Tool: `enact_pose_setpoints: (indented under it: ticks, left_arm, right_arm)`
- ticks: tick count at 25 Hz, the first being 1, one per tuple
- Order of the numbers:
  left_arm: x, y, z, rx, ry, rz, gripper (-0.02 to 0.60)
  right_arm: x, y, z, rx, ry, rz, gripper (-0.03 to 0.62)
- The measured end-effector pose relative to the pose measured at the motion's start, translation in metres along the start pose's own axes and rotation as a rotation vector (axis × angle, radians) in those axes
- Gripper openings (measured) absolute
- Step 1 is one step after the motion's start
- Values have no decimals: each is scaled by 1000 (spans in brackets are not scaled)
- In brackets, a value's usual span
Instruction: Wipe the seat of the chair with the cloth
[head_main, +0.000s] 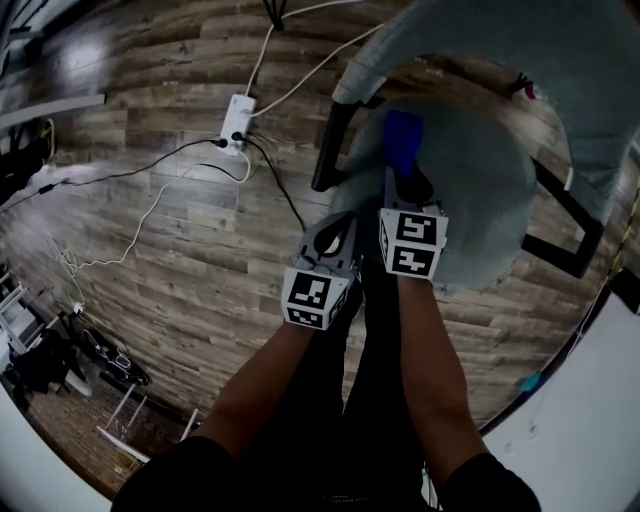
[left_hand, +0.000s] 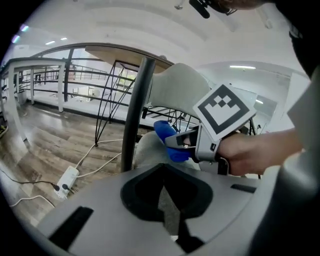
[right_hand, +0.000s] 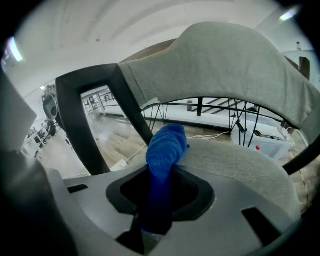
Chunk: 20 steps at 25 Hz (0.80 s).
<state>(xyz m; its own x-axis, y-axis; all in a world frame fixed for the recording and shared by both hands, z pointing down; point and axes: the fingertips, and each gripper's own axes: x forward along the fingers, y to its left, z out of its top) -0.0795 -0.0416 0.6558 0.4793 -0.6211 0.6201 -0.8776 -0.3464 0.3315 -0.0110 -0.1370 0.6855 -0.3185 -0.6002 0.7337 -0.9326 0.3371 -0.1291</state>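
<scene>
Cloth (right_hand: 165, 147) is clamped in your right gripper (head_main: 404, 190), over the seat (head_main: 480, 200). Your left gripper (head_main: 338, 238) is closed and empty. Next, likely press down and sweep forward.

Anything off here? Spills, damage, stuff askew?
Nothing stands out. The blue cloth is gripped in the right tongs at the grey chair seat, which shows no spill or tear. The only untidy thing is the loose cables trailing from the power strip on the floor beside the chair.
</scene>
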Motion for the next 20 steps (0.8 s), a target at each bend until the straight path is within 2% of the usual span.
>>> enact_pose_setpoints:
  ticks: [5,9,15,20]
  left_arm:
    - [-9,13,-6,8,-12,-1,6]
    - [-16,14,-11,22,-7,-5,6]
    - [-24,-1,-23,76,12,-50,6]
    - [-19,0,-24,80,24,-48,6]
  right_arm:
    - [9,32,-1,-14,10,34,107]
    - [17,44,-11,-23,55,26,107]
    - [18,31,-16,-55,61,-25,107]
    - [12,13,-21,-69,60,-63,107]
